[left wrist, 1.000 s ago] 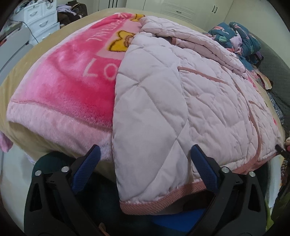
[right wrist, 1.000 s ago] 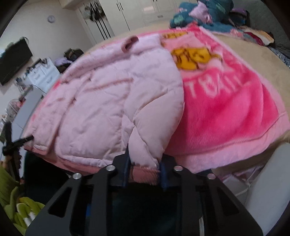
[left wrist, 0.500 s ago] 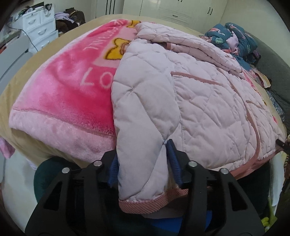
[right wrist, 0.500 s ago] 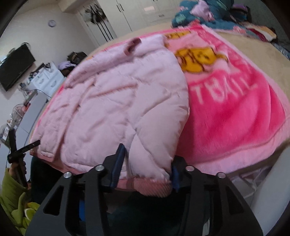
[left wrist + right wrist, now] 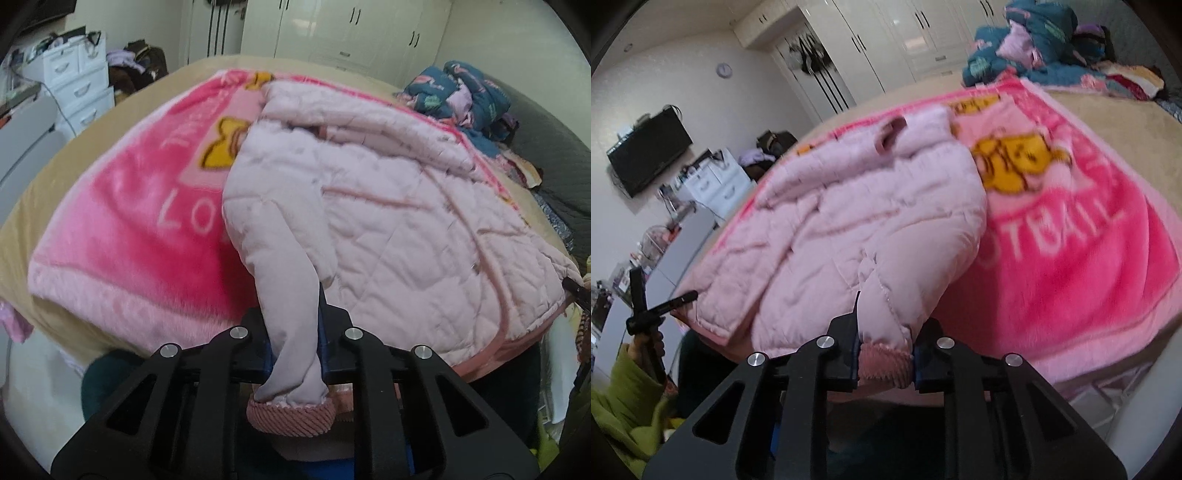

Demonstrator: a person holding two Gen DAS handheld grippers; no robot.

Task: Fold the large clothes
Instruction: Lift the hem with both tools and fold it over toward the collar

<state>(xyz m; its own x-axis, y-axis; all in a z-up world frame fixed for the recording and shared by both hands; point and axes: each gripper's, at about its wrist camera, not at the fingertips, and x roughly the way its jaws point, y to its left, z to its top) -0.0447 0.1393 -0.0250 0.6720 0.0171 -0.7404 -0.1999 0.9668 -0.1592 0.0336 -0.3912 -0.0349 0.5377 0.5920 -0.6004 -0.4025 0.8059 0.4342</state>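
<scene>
Pink fleece blanket (image 5: pixel 122 254) covers the bed under our quilted jacket (image 5: pixel 406 229), a heap of dark clothes (image 5: pixel 461 92) behind it, and we've got the left gripper (image 5: pixel 293 343) pinching one sleeve and the right gripper (image 5: pixel 884 354) clamping the other cuff, where a second ago the left was spread wide.

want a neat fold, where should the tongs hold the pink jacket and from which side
Grip the jacket by its two sleeve ends, just above the ribbed cuffs, coming from the near edge of the bed. Both sleeves hang over that edge, so each narrow end fits between the fingers.
</scene>
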